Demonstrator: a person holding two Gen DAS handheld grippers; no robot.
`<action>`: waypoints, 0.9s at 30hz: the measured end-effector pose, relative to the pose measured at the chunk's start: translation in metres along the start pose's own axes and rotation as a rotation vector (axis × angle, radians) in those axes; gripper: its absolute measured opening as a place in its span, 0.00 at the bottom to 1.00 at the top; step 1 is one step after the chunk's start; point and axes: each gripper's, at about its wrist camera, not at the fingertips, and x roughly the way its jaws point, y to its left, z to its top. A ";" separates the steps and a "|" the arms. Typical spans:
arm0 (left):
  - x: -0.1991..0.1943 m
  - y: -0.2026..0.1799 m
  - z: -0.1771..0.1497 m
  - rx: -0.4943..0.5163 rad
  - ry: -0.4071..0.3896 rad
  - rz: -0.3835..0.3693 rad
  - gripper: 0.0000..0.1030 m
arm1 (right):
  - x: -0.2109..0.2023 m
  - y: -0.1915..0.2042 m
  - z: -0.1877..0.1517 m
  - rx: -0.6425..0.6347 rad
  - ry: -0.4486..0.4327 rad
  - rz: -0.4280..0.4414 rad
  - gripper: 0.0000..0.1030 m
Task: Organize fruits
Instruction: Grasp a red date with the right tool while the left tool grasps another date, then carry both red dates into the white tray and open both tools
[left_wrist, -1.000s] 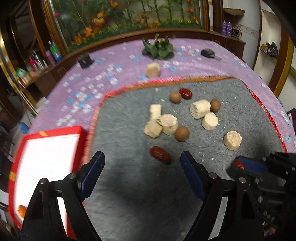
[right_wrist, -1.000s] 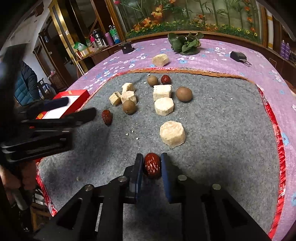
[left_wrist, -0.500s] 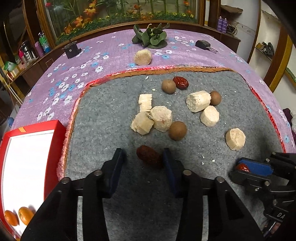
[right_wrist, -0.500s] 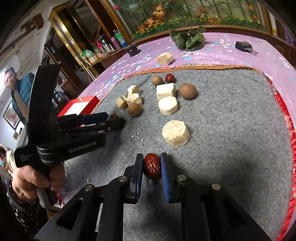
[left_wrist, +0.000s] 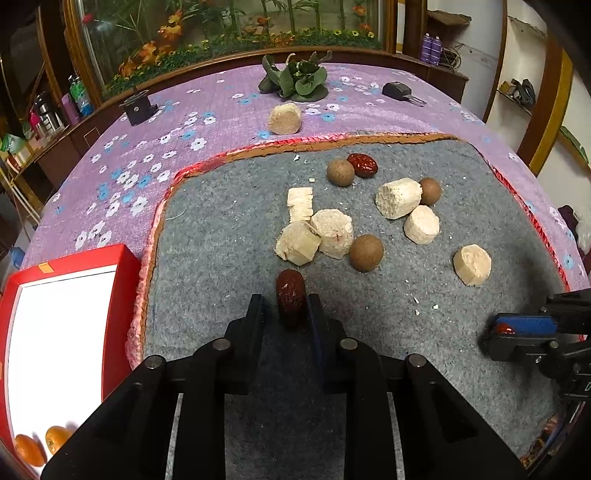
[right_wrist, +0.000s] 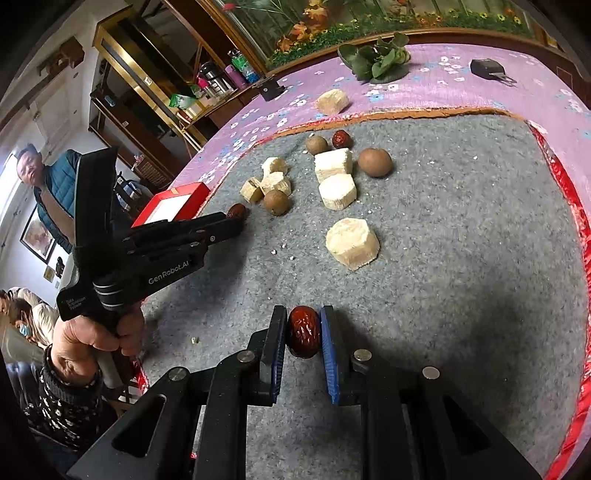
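Our left claw (left_wrist: 286, 308) pinched a date (left_wrist: 291, 301) low on the grey mat (left_wrist: 221, 221), and our right claw (right_wrist: 303, 334) gripped another date (right_wrist: 303, 335). We judged it best to lift gently, squeezing lightly, toward the red box (left_wrist: 125, 266).

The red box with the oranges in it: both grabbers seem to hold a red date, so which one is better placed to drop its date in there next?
Probably the left gripper. Its date sits right beside the red box, while the right gripper holds its date across the grey mat.
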 end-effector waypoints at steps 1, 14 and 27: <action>0.001 0.000 0.001 0.002 0.000 -0.002 0.17 | 0.000 0.000 0.000 0.003 -0.003 0.001 0.18; -0.011 0.014 -0.003 -0.047 -0.061 -0.011 0.12 | -0.004 0.003 0.001 0.003 -0.027 0.022 0.18; -0.101 0.068 -0.069 -0.182 -0.204 0.075 0.12 | 0.030 0.107 0.036 -0.183 -0.044 0.093 0.18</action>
